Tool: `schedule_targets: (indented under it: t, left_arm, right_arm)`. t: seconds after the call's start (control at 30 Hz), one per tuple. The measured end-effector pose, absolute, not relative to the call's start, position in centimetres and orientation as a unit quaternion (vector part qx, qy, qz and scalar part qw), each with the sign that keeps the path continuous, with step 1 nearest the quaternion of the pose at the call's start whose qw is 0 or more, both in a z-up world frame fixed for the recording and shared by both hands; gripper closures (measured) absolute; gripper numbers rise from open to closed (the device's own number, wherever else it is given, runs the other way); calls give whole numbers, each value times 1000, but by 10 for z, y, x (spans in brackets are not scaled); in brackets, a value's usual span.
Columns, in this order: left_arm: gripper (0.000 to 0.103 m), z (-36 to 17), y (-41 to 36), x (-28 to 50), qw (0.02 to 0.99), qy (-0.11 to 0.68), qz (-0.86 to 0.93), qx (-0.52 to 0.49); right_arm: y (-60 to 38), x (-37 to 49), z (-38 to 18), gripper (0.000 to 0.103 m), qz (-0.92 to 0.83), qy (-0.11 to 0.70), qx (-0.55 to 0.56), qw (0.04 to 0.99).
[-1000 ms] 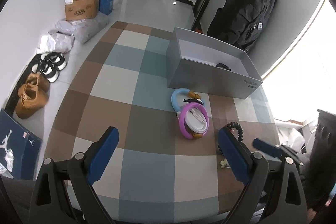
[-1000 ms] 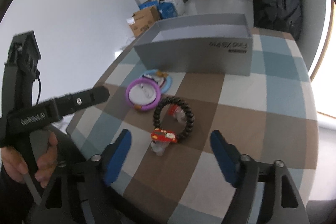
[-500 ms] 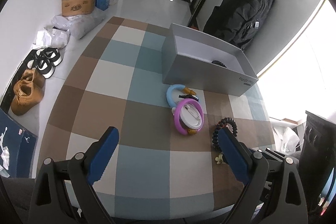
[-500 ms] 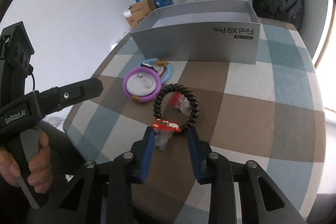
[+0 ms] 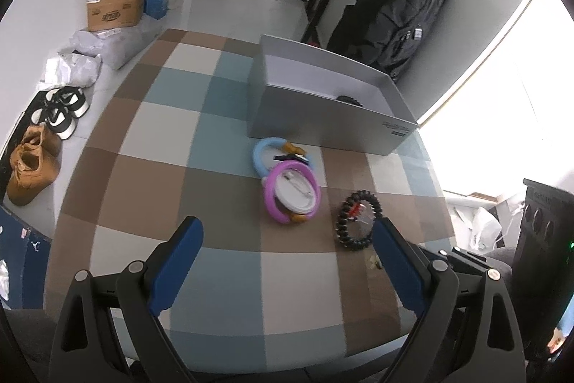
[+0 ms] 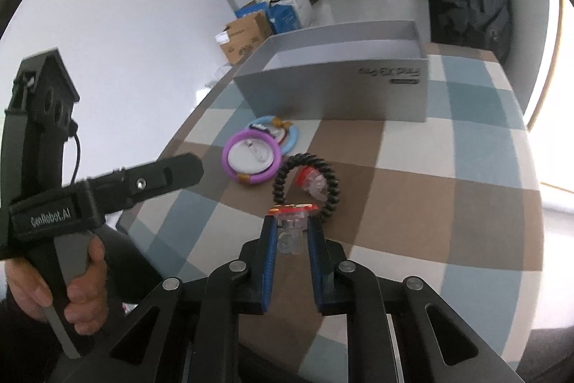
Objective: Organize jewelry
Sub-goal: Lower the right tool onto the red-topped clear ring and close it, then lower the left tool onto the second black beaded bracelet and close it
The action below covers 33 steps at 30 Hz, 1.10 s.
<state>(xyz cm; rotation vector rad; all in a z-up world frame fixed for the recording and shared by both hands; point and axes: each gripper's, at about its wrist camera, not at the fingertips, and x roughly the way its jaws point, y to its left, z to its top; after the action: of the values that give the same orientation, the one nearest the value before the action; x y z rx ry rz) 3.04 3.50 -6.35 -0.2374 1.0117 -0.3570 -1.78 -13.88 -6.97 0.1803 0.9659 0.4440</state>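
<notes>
Clear capsule point(image 6: 292, 234) — red lid — clamped

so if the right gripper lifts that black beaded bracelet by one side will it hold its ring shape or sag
The black beaded bracelet will probably sag: its separate beads look strung, and its loop already lies uneven on the tablecloth. It looks light, so the lift should be easy. It may drag on the small clear case that the right gripper now clamps, since its near edge sits right by the red lid.
</notes>
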Motion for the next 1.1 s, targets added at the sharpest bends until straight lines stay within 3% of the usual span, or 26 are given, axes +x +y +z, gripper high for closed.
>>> schedule_targets:
  t: [0.5, 1.07, 1.1]
  left_arm:
    - [12, -69, -26, 21, 843, 489, -218, -42]
    - [12, -84, -71, 26, 867, 470, -134, 95]
    - [17, -85, -73, 27, 868, 468, -129, 106]
  right_arm:
    - [-202, -13, -48, 87, 139, 416, 148, 886]
    - [-236, -17, -49, 87, 117, 412, 183, 885]
    - [-237, -17, -49, 87, 116, 413, 184, 885]
